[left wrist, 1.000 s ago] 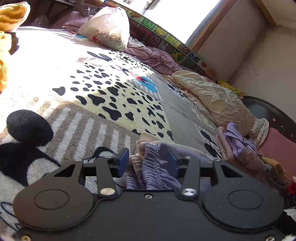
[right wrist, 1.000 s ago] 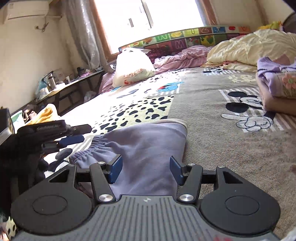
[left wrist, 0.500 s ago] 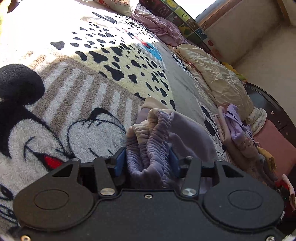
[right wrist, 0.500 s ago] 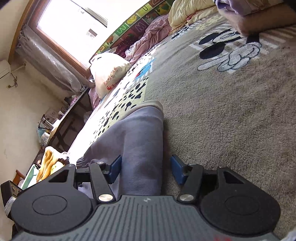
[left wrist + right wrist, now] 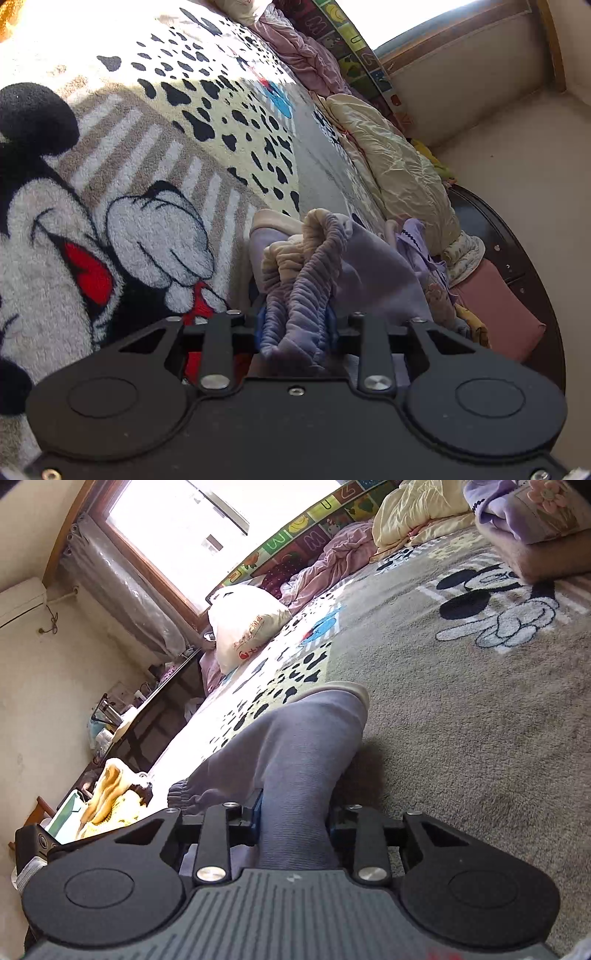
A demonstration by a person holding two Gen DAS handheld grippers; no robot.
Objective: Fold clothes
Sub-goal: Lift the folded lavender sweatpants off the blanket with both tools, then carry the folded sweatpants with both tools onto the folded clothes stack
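Purple-grey pants [image 5: 354,269] with a gathered elastic waistband and cream lining lie on the cartoon-print blanket [image 5: 155,155]. My left gripper [image 5: 295,326] is shut on the bunched waistband. In the right wrist view the pants [image 5: 295,746] stretch away from me over the blanket [image 5: 480,720], and my right gripper [image 5: 293,814] is shut on the cloth of the leg. The cloth is lifted a little off the blanket at both grips.
A cream quilt [image 5: 399,166] and a pile of purple and pink clothes [image 5: 436,266] lie to the right. A white bag [image 5: 243,624] and pink bedding [image 5: 332,565] lie by the window. Yellow cloth [image 5: 110,794] and a cluttered desk [image 5: 147,709] are at the left.
Both grippers have closed on the pants: the left on the waistband, the right on the leg. Both views have tilted and moved closer to the cloth.
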